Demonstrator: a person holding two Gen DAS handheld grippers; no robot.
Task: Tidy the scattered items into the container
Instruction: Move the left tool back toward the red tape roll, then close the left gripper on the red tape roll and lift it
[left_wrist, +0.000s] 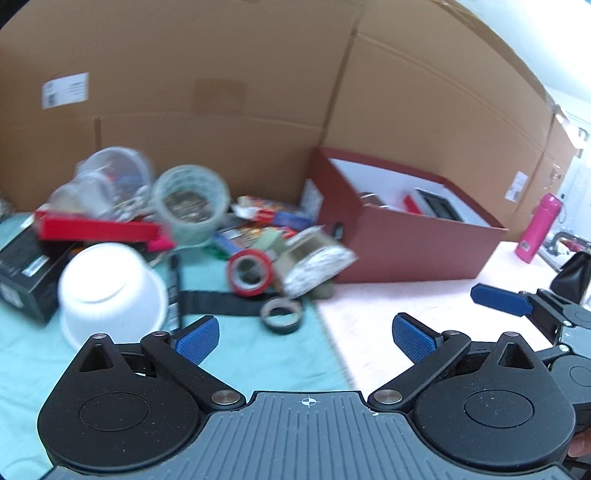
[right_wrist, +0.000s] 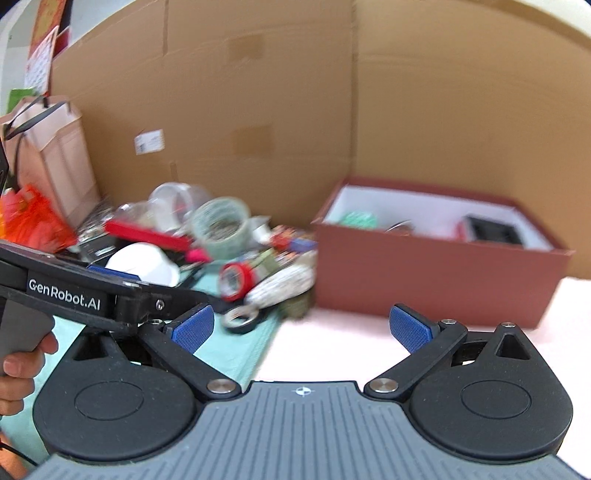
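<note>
both grippers, left (left_wrist: 306, 338) and right (right_wrist: 303, 328), spread empty; clutter pile (left_wrist: 255, 271) ahead-left, red box (right_wrist: 439, 273) beyond.

Cardboard wall (left_wrist: 221, 66) fills the background; a pink bottle (left_wrist: 537, 229) stands far right, a paper bag (right_wrist: 55, 147) at upper left.

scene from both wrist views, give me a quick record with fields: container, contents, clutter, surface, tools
container: dark red box, open top, white inside, on the pink surface
contents: a black item, a green item, other pieces too blurred to name
clutter: red tape roll, clear tape roll, white bowl upside down, dark tape ring, all outside the box
surface: teal cloth under the pile
left tool: open, empty
right tool: open, empty
</note>
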